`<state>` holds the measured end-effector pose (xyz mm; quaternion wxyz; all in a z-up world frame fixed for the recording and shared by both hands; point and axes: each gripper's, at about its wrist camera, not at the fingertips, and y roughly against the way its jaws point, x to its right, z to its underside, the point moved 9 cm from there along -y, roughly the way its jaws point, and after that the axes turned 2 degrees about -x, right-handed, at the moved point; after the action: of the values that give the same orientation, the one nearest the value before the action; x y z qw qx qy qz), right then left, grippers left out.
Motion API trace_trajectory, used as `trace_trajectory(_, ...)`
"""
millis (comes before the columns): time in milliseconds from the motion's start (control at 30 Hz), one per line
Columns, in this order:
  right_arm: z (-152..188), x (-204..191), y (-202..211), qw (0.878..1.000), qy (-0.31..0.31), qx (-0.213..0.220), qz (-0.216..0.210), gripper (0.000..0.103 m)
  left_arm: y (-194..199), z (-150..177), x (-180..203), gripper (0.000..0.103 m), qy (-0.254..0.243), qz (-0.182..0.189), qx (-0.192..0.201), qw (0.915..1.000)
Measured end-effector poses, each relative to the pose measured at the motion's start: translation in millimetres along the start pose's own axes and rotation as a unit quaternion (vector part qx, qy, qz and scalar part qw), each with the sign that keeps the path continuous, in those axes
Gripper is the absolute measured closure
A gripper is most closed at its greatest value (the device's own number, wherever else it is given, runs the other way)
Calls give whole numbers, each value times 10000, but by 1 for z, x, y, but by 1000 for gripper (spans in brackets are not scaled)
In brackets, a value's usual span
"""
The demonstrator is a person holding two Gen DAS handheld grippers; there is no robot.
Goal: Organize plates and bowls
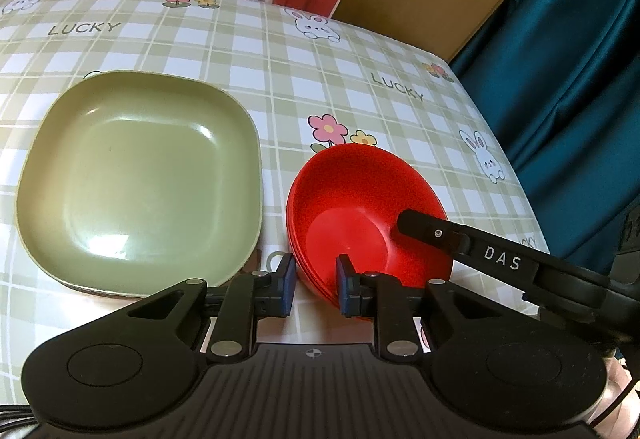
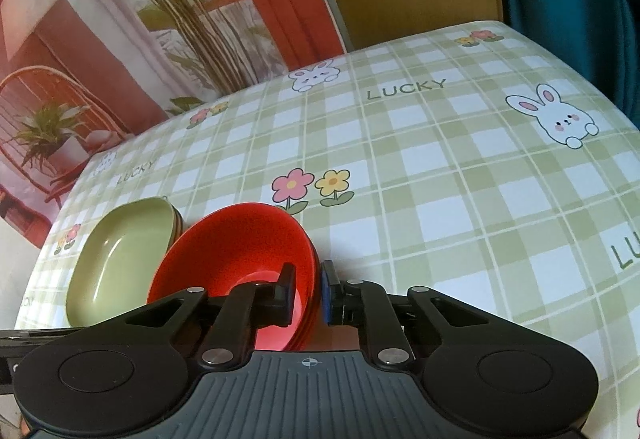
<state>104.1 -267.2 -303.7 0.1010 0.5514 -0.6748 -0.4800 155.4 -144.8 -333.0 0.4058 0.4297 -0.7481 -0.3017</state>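
A stack of red bowls (image 1: 360, 195) sits on the checked tablecloth, right of a stack of green square plates (image 1: 140, 179). My left gripper (image 1: 316, 283) straddles the bowls' near left rim, one pad outside and one inside, and is shut on it. In the right wrist view my right gripper (image 2: 310, 291) is shut on the right rim of the red bowls (image 2: 240, 239), its left finger down in the top bowl. That finger (image 1: 424, 229) shows inside the bowl in the left wrist view. The green plates (image 2: 116, 259) lie just left of the bowls, close to them.
The tablecloth (image 1: 320, 59) with rabbits, flowers and "LUCKY" print stretches behind and to the right (image 2: 440, 179). A teal curtain (image 1: 560, 79) hangs past the table's right edge. A printed backdrop (image 2: 120, 39) stands along the far edge.
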Motion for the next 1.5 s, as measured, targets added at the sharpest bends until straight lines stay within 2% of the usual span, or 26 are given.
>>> trace_trajectory(600,-12,-1,14,9997,-93,223,-15,93,25,-17,9,81,-399,-44,381,9985)
trace_trajectory(1033,-21,-10,22,9994,-40,349,33,93,33,-25,14,81,-444,-5,505,9977)
trace_trajectory(1500,-38,-34,31,9988,13,487,-62,93,65,-45,5,81,-461,4,914,9947)
